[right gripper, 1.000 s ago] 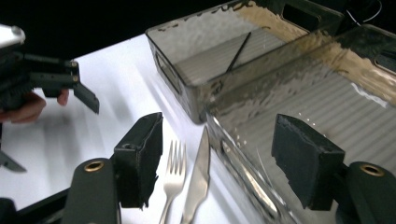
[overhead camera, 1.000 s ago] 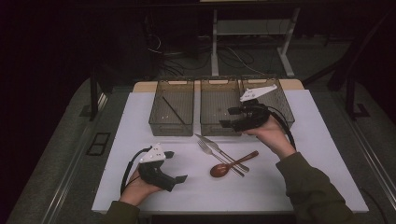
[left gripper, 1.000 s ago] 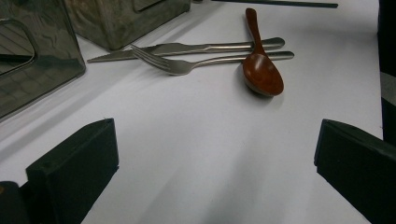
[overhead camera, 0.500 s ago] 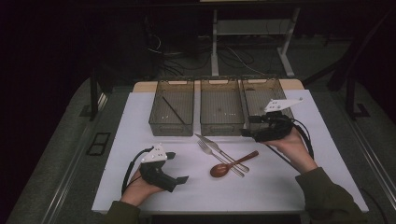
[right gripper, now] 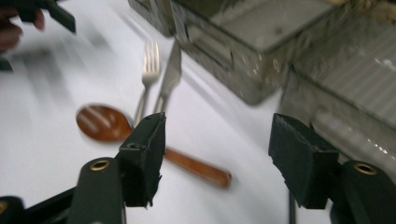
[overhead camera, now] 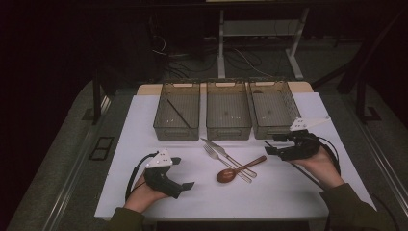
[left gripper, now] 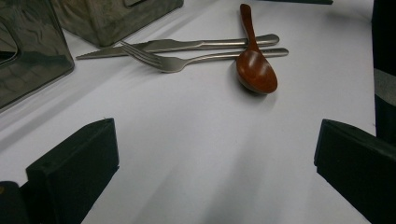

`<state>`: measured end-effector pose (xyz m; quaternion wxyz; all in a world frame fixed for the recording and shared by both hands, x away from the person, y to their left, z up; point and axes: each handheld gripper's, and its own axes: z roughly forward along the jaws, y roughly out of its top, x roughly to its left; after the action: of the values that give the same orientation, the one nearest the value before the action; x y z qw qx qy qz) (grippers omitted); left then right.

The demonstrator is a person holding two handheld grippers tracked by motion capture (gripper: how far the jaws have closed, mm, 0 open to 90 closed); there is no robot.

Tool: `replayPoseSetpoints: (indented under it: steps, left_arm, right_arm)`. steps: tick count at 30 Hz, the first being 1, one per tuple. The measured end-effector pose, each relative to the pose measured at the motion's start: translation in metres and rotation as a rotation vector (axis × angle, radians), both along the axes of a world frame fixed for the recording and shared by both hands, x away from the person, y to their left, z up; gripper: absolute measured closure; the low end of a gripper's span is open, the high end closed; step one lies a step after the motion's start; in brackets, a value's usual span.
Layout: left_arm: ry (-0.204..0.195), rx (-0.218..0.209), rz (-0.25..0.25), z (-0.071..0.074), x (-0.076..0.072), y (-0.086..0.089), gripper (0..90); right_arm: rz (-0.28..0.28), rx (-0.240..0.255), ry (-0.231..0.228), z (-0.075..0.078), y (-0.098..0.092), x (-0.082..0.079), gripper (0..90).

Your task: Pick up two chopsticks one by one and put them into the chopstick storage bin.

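Note:
A wooden spoon (overhead camera: 226,174), a metal fork (overhead camera: 216,155) and a metal knife (overhead camera: 230,156) lie crossed at the middle of the white table (overhead camera: 269,192). My left gripper (overhead camera: 184,172) rests at the front left, open, aimed at the cutlery with bare table between its jaws (left gripper: 215,154). My right gripper (overhead camera: 268,147) hovers to the right of the spoon's handle, in front of the right bin. It is open and its jaws have just been closing a little with nothing between them (right gripper: 219,154). The spoon (right gripper: 102,123) lies beyond its left jaw.
Three grey see-through bins stand in a row at the back: left (overhead camera: 176,131), middle (overhead camera: 228,130), right (overhead camera: 269,130). A thin dark stick (overhead camera: 178,113) lies in the left bin. Dark floor and table legs lie behind.
My right gripper has come away from above the right bin, moving to the right and down toward the table beside the spoon. The left gripper has stayed put.

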<state>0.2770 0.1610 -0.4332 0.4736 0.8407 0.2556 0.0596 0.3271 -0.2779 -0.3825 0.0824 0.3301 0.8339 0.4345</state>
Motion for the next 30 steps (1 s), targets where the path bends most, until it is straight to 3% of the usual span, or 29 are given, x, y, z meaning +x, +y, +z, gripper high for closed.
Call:
replayPoseSetpoints:
  steps: [8,12,19,30]
  left_arm:
    - [-0.002,0.008,0.002,0.001,-0.001,0.001,0.0]
    - [0.000,0.008,0.004,0.000,-0.001,0.001,0.0]
    - [-0.001,0.009,0.005,0.001,-0.002,0.000,0.0]
    - [-0.002,0.015,0.000,0.001,-0.002,0.000,0.0]
  right_arm:
    - [-0.036,-0.052,0.016,-0.013,-0.026,-0.014,45.3]
    - [-0.053,-0.039,0.047,-0.019,-0.040,-0.016,50.3]
    - [-0.083,-0.095,0.054,-0.029,-0.052,-0.024,61.6]
    - [-0.132,-0.225,0.089,-0.043,-0.067,-0.034,74.4]
